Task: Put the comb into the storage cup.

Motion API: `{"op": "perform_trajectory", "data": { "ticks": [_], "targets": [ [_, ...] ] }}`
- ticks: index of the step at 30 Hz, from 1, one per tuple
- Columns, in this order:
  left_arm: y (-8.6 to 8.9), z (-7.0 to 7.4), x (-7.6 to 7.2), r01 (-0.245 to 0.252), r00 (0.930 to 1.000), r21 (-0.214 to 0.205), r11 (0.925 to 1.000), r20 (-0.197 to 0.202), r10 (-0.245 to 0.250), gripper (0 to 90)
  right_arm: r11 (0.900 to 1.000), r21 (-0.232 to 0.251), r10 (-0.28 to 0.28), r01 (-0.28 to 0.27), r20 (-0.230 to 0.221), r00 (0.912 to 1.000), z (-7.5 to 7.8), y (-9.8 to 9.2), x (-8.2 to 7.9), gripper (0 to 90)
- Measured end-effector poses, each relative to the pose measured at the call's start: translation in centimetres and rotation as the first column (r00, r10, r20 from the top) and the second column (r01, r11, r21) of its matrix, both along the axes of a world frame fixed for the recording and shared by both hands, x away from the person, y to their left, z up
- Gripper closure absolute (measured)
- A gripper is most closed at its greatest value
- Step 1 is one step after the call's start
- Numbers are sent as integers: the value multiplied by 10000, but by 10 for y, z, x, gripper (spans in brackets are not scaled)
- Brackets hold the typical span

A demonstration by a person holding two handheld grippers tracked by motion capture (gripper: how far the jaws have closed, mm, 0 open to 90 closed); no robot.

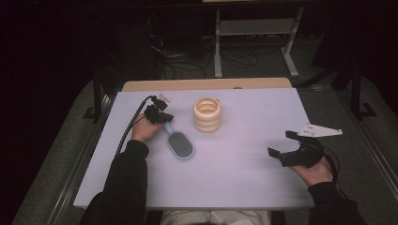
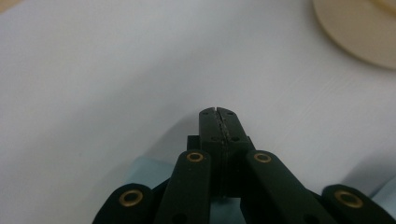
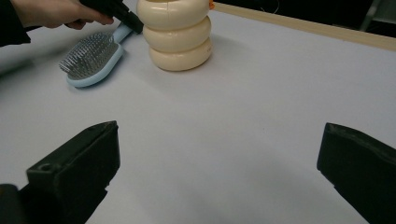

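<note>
High view: your left gripper (image 1: 161,118) sits at the hairbrush (image 1: 178,142) handle, jaws pressed together, nothing visibly between them.
Hairbrush: just left of the cream ringed holder (image 1: 207,114).
Right gripper (image 1: 287,144): jaws spread wide, empty, well right of the holder.

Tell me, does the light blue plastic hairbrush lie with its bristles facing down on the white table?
No, the light blue plastic hairbrush lies on its back, and its grey bristles point upward from the white table.
</note>
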State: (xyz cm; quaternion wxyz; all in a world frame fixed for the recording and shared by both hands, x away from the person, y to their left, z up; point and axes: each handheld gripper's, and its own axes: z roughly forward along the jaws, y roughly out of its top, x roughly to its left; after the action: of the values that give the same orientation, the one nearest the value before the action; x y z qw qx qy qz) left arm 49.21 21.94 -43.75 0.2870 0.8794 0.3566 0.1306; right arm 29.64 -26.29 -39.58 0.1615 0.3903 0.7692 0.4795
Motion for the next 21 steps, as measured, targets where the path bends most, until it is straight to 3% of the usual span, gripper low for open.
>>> {"op": "perform_trajectory", "data": {
  "ticks": [2, 5, 9, 16, 19, 21],
  "targets": [
    [2, 0, -2, -39, 10000, -154, 9999, 39, 39, 900, 10000, -60, 11, -11, -48, 10000, -1, 1, 0, 0],
    [6, 0, -5, 22, 10000, 41, 10000, 38, -23, 900, 9999, -134, -3, 2, -108, 9999, -2, 2, 1, 0],
    [13, -2, -8, -83, 9999, -172, 9998, 146, 86, 900, 9998, -185, 0, -3, -135, 9999, -2, 2, 1, 0],
    [24, 0, -13, -82, 10000, -189, 9998, 24, 82, 900, 9997, -247, 63, -69, -226, 9997, -3, 4, 1, 0],
    [29, 0, -17, -112, 9999, -336, 9994, 8, 112, 900, 9997, -237, 51, -56, -219, 9997, -3, 4, 1, 0],
    [34, 0, -20, -103, 9999, -659, 9978, -26, 101, 900, 9997, -256, 57, -62, -208, 9998, -3, 4, 1, 0]
  ]
}}
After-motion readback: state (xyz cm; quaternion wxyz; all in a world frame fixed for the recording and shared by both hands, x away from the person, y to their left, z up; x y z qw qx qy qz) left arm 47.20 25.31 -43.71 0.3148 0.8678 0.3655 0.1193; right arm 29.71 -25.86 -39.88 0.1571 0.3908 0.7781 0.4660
